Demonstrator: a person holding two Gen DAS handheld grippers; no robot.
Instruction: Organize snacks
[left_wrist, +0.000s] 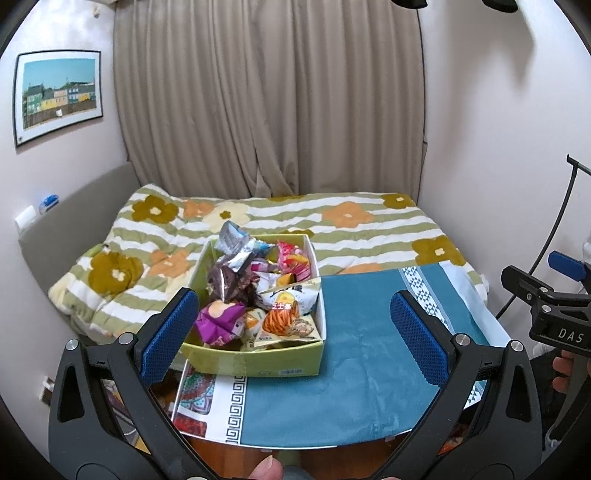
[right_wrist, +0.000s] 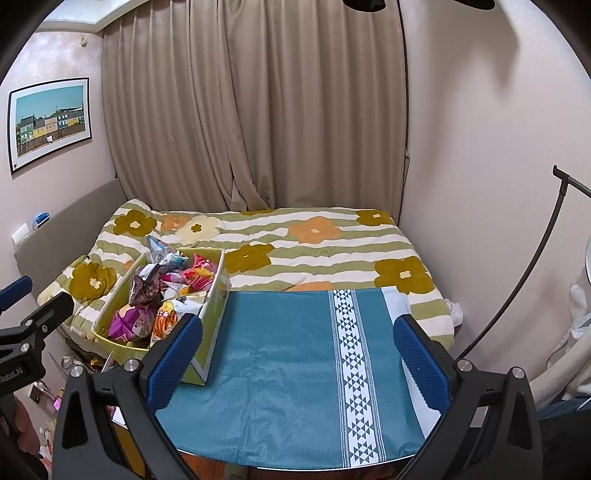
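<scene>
- Left wrist view: a yellow-green cardboard box heaped with crinkled snack packets sits at centre frame, on the left part of a teal cloth with white patterned borders. A purple packet, an orange one and a brown one lie on top.
- The left gripper, black with blue pads, stands wide open and empty in the lower frame; its left pad overlaps the box's near corner.
- Behind the cloth lie a striped bedcover with big flowers, beige curtains and, upper left, a framed picture of coloured houses.
- The packet print is too small to read.
- Right wrist view: the same box is at left of centre, on the cloth's left edge.
- The right gripper is spread open over bare cloth, holding nothing.
- The left gripper's body is cut off at the left edge.
</scene>
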